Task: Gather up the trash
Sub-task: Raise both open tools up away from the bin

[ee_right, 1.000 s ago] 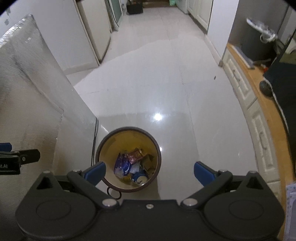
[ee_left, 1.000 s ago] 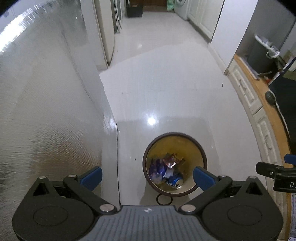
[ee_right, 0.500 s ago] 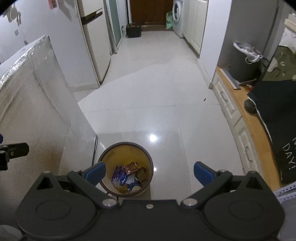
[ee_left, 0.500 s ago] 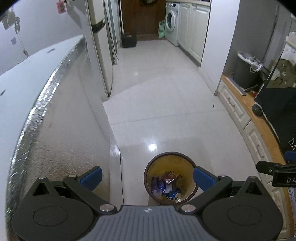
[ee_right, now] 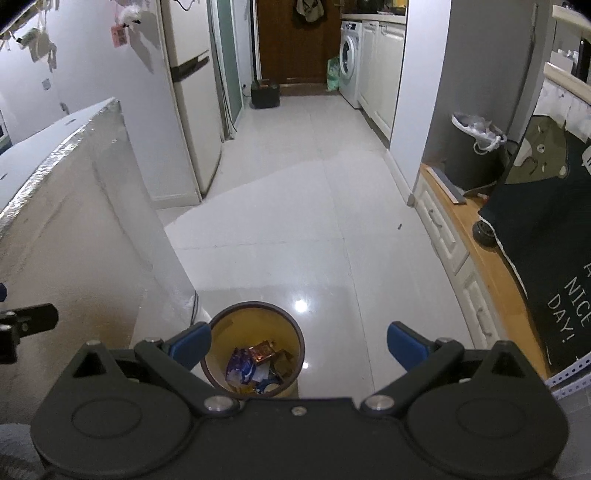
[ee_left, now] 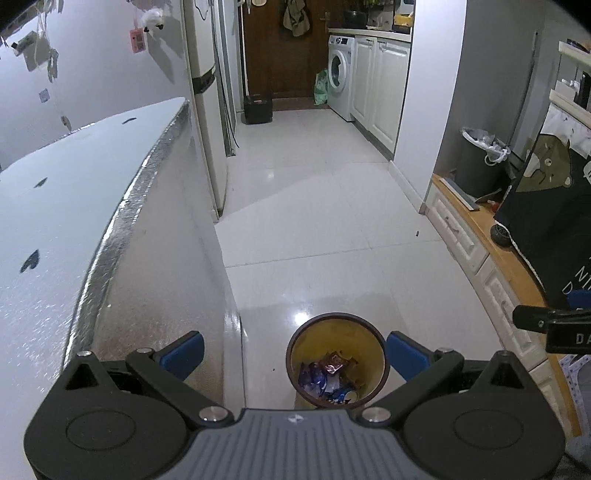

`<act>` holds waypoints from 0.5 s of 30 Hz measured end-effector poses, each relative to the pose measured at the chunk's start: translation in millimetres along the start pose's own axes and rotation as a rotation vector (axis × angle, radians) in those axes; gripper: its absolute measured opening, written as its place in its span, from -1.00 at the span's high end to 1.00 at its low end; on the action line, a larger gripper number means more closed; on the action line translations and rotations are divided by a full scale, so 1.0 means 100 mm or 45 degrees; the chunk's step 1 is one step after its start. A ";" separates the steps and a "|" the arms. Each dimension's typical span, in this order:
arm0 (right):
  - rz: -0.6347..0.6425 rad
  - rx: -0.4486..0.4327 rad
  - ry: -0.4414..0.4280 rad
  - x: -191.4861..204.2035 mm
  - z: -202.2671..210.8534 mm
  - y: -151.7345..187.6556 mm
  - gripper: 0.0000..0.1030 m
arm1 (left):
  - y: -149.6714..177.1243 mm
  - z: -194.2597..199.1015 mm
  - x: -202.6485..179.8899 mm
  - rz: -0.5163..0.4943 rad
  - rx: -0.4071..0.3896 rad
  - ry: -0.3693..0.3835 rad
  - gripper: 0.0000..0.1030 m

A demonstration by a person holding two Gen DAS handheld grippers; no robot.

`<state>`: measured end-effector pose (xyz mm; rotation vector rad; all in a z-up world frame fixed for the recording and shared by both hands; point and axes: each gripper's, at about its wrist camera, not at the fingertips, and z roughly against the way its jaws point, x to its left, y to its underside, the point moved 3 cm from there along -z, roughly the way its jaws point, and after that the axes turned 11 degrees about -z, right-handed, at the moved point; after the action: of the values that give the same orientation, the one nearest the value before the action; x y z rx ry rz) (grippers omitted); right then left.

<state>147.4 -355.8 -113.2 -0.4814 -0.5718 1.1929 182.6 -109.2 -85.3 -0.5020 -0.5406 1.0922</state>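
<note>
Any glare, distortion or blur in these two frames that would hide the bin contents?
Left wrist view: a small ceiling-light glare spot on the floor just beyond the wastebasket; fisheye bends the counter edge; wrappers stay sharp. Right wrist view: the same glare beside the wastebasket; corners vignetted black; contents legible.

A home, by the look of it: a tiled floor [ee_left: 325, 229] leads to a washer [ee_left: 340, 75] beside white cabinets [ee_left: 380, 85], a fridge [ee_right: 192, 110] stands left, coats [ee_left: 295, 16] hang on a wooden door [ee_left: 280, 55], and a lined bin [ee_right: 476, 155] sits right.
</note>
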 end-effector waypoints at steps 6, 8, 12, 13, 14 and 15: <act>-0.016 -0.016 -0.025 0.00 0.16 0.13 -0.99 | 0.13 0.11 0.02 0.003 -0.018 -0.030 -1.00; -0.006 -0.024 -0.031 0.02 0.21 0.17 -0.99 | 0.17 0.13 0.02 0.000 -0.019 -0.035 -1.00; 0.026 -0.061 -0.032 0.08 0.31 0.29 -0.99 | 0.27 0.17 0.05 0.023 -0.029 -0.036 -1.00; 0.029 -0.067 -0.033 0.08 0.32 0.32 -0.99 | 0.30 0.18 0.06 0.029 -0.033 -0.037 -1.00; 0.032 -0.075 -0.034 0.08 0.34 0.34 -0.99 | 0.32 0.18 0.06 0.030 -0.034 -0.037 -1.00; 0.033 -0.082 -0.031 0.09 0.34 0.37 -0.99 | 0.35 0.18 0.06 0.030 -0.035 -0.038 -1.00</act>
<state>100.8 -334.8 -108.7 -0.5306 -0.6280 1.2093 149.3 -88.2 -92.1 -0.5176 -0.5775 1.1179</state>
